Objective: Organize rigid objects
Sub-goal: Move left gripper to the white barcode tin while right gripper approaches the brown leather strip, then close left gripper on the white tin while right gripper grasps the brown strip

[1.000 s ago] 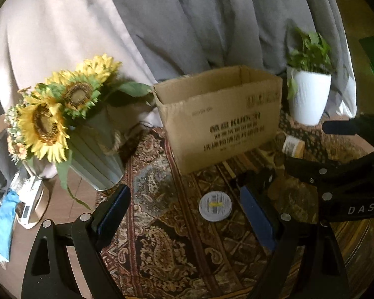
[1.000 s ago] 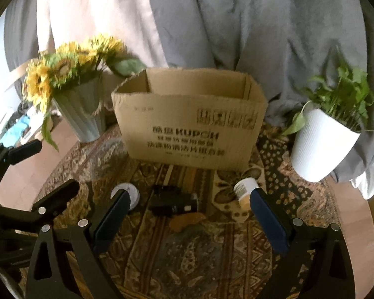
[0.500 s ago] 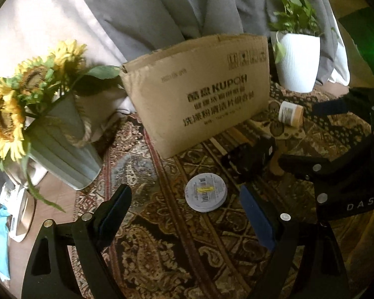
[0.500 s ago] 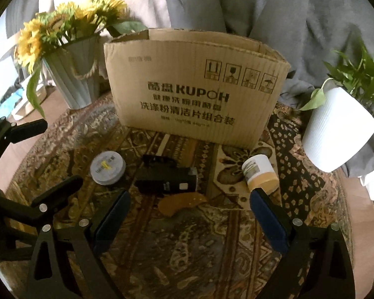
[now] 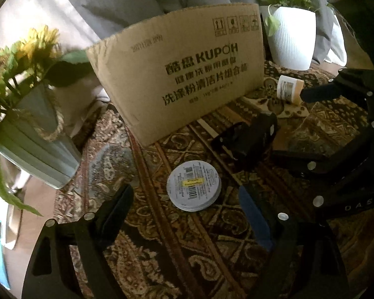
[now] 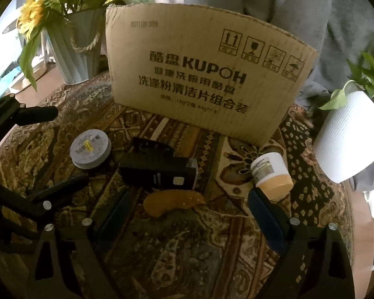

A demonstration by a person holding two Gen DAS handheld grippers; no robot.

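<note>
A round grey tin (image 5: 194, 185) with a barcode label lies on the patterned cloth, just ahead of my open left gripper (image 5: 187, 214); it also shows in the right wrist view (image 6: 90, 148). A black box-shaped device (image 6: 159, 172) lies in the middle, with a flat orange-brown piece (image 6: 173, 201) in front of it. A small white jar with an orange lid (image 6: 271, 174) lies on its side at right. My right gripper (image 6: 189, 214) is open and empty, low over the orange piece. A cardboard box (image 6: 204, 79) stands behind them all.
A pale vase of sunflowers (image 6: 74, 49) stands at the back left. A white ribbed pot with a green plant (image 6: 349, 134) stands at the right. Grey fabric hangs behind the box. The table's edge and a wooden floor show at far left (image 5: 10, 224).
Both grippers have come down and forward toward the table. The tin, the black device and the jar appear larger and closer. Nothing has been taken hold of.
</note>
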